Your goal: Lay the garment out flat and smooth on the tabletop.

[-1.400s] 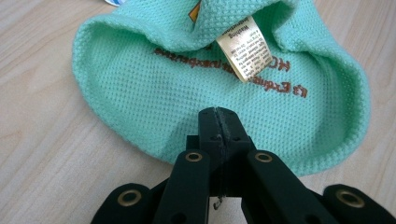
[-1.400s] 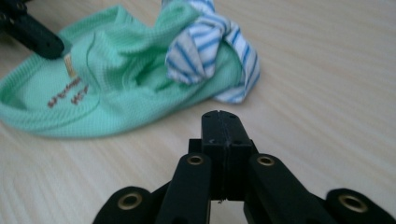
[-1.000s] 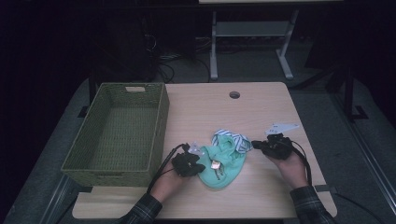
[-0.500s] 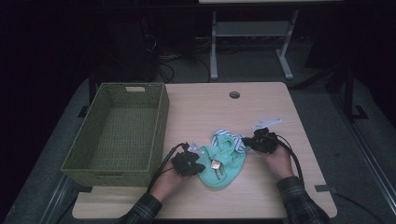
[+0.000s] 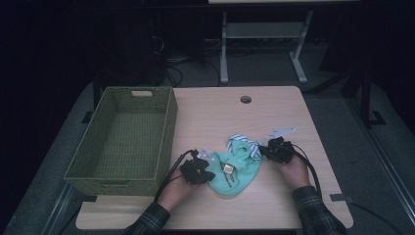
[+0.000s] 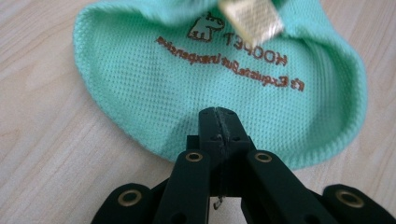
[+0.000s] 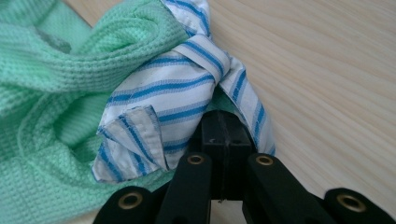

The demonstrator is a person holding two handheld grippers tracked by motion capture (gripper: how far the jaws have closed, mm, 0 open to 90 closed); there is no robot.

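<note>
Garment on table between two grippers, basket to its left.

Table point(image 5: 274, 205) holds a basket point(image 5: 122, 142) on its left half, reaching from near the back edge almost to the front edge. Garment point(image 5: 235, 169) lies on the table just right of the basket, toward the front, about mid-width. Left gripper point(image 5: 208, 171) sits at the garment's left edge, between basket and garment; right gripper point(image 5: 262, 151) sits at the garment's right-rear edge. Collar point(image 5: 243, 142) lies at the garment's rear, next to the right gripper. Tag point(image 5: 228, 168) rests on top of the garment, mid-way. Round hole point(image 5: 245, 99) in the tabletop lies behind the garment, near the back edge. A desk frame point(image 5: 264, 34) stands on the floor beyond the table.
</note>
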